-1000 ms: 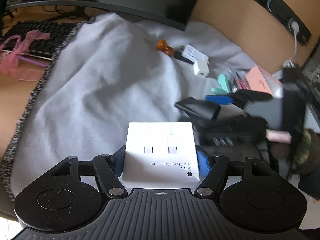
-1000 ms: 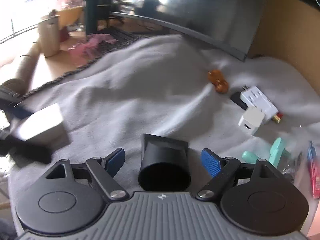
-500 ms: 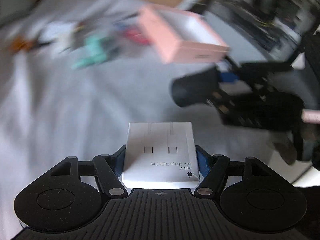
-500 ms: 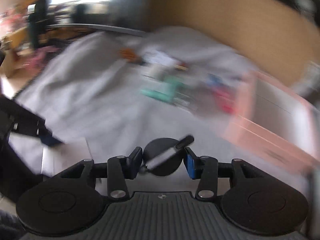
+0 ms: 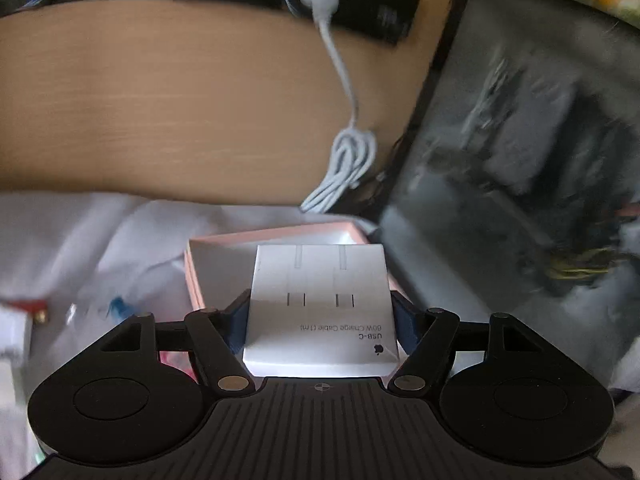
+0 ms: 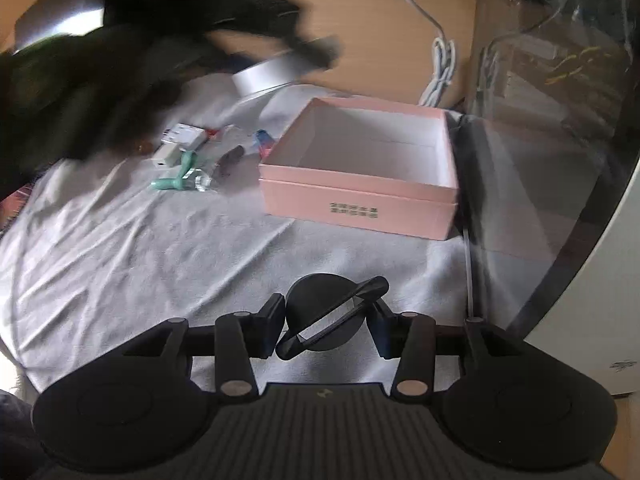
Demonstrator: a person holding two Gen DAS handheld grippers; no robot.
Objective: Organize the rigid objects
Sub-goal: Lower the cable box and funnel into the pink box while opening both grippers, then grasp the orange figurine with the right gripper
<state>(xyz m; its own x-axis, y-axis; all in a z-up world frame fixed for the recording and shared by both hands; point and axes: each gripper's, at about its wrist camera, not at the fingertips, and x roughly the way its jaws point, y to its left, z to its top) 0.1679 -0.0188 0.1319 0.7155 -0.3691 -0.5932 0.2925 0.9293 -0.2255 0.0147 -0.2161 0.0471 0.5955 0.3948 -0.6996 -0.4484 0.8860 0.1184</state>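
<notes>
— Pink card, matte and square: that open pink cardboard box [image 6: 360,184] with its plain white lining is what we see lying on the wrinkled white cloth [image 6: 140,248] spread over the desk.

— And our left claw [image 5: 320,316]?

— It pinches the flat white cardboard cable carton [image 5: 320,304], blue pads tight against both side edges. We see the carton held above the near part of the pink box, printed face up, smooth and sharp-cornered.

— The right claw [image 6: 326,326]?

— It has just been closing, and now it clamps the round black plastic cap-like piece [image 6: 320,300], a dull disc with a slim looped bar slanting across its face. We hold it over the cloth, on the near side of the pink box and apart from it.

— What else do we see?

— A loose scatter left of the box: a white ribbed plug adapter [image 6: 184,136], a mint-green plastic piece [image 6: 176,182], and something small and clear that we cannot make out. Behind, a coiled white rubbery cable [image 5: 348,168] hangs against the pale wood-grain panel [image 5: 160,100]. At the right stands a glossy dark glass panel [image 6: 540,140].
</notes>
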